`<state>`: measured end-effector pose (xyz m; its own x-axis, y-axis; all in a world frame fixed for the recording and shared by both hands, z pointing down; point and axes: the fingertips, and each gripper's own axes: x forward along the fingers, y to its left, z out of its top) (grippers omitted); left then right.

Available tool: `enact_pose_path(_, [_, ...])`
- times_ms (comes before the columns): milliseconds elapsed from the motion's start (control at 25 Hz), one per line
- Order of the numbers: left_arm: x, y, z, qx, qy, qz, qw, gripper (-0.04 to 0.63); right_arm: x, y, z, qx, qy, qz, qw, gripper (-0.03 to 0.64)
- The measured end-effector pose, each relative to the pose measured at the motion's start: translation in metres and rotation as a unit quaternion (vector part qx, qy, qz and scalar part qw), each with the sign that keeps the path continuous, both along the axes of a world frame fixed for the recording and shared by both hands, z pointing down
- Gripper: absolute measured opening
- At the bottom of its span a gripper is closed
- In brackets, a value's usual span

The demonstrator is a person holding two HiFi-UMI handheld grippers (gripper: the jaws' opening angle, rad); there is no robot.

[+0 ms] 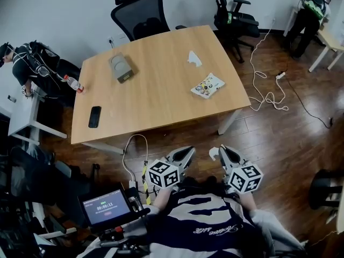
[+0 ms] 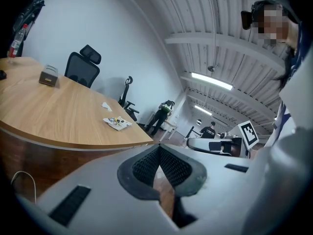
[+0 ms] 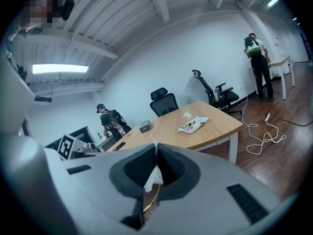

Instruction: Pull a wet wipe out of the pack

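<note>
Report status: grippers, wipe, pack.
Left gripper shut, empty. Right gripper shut on a wet wipe. Wipe pack lies on the table, apart from both grippers. Nothing blocking.

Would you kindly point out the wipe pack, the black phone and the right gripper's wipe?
wipe pack [image 1: 207, 85], head view, printed top.
black phone [image 1: 94, 116], head view, its middle.
wipe [image 3: 154, 178], right gripper view, hanging fold.
</note>
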<state>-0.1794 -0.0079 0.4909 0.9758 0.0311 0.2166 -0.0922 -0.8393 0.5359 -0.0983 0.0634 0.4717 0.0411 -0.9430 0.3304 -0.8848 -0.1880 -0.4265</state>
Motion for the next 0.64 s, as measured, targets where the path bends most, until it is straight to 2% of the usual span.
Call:
enact_pose_path(440, [0.006,0.007,-0.007,-0.002,-0.003,-0.02,0.9998,0.003,0.01,0.005,-0.007,-0.002,-0.001,-0.019,1.0,0.003])
enact_pose_path(640, [0.001,0.032,0.003,0.004,-0.004,-0.025,0.9997,0.003,0.005,0.033,0.003,0.005,-0.001,-0.022,1.0,0.003])
